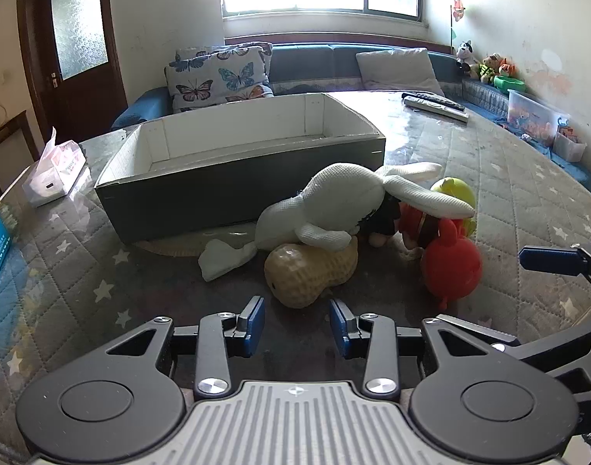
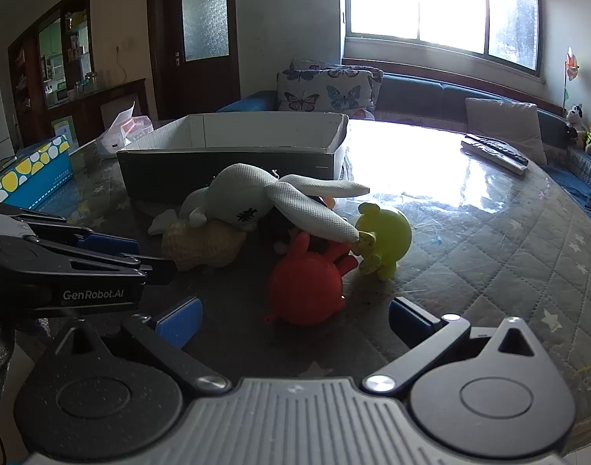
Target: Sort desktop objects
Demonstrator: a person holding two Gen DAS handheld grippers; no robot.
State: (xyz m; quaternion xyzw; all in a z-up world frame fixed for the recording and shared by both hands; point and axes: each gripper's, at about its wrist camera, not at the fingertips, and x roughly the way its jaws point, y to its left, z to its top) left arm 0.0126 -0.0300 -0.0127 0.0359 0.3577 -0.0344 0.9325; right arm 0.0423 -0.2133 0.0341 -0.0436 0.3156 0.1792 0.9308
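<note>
The toys lie heaped just in front of the open dark-sided cardboard box with white lining [image 1: 233, 155], likely the bin they are meant for: a white knitted plush rabbit [image 1: 334, 205] draped over a tan peanut-shaped toy [image 1: 307, 275], beside a round red rubber toy [image 2: 305, 290] and a yellow-green one [image 2: 386, 240]. The left gripper [image 1: 296, 323] hovers low, pointed at the peanut, jaws parted and empty. The right gripper [image 2: 291, 319] sits spread wide before the red toy, holding nothing.
</note>
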